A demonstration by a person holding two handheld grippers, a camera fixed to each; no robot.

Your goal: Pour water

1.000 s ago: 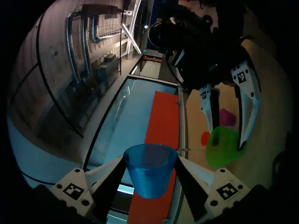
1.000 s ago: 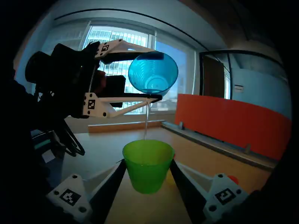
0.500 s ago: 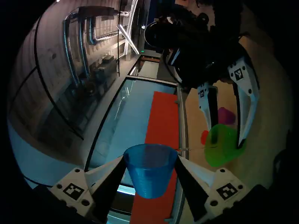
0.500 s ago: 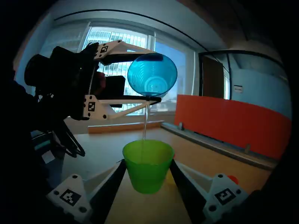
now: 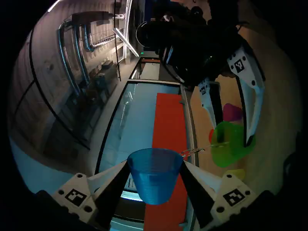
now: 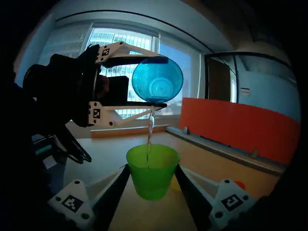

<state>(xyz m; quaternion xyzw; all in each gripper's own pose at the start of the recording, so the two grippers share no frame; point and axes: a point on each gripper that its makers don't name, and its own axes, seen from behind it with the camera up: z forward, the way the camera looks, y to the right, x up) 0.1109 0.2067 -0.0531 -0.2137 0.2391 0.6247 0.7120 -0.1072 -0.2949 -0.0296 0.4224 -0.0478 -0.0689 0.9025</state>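
Above the green cup (image 6: 153, 181), a thin stream of water (image 6: 149, 133) ran down from the blue cup (image 6: 157, 80). That cup lay tipped on its side, clamped between both fingers of the left gripper (image 6: 164, 82). The right gripper (image 6: 153, 166) pinched the upright green cup from both sides over the wooden table (image 6: 215, 163), with an orange panel (image 6: 238, 123) behind.

Green cup (image 6: 153, 171): upright, clamped between the right gripper's (image 6: 152, 178) two fingers, over the wooden table (image 6: 109, 152).
Blue cup (image 6: 157, 80): tipped on its side above the green cup, mouth facing the camera, clamped by the left gripper (image 6: 164, 81).
Water (image 6: 149, 131): a thin stream falling from the blue cup's rim into the green cup.
Background: window (image 6: 115, 40) behind, orange panel (image 6: 238, 127) at right.
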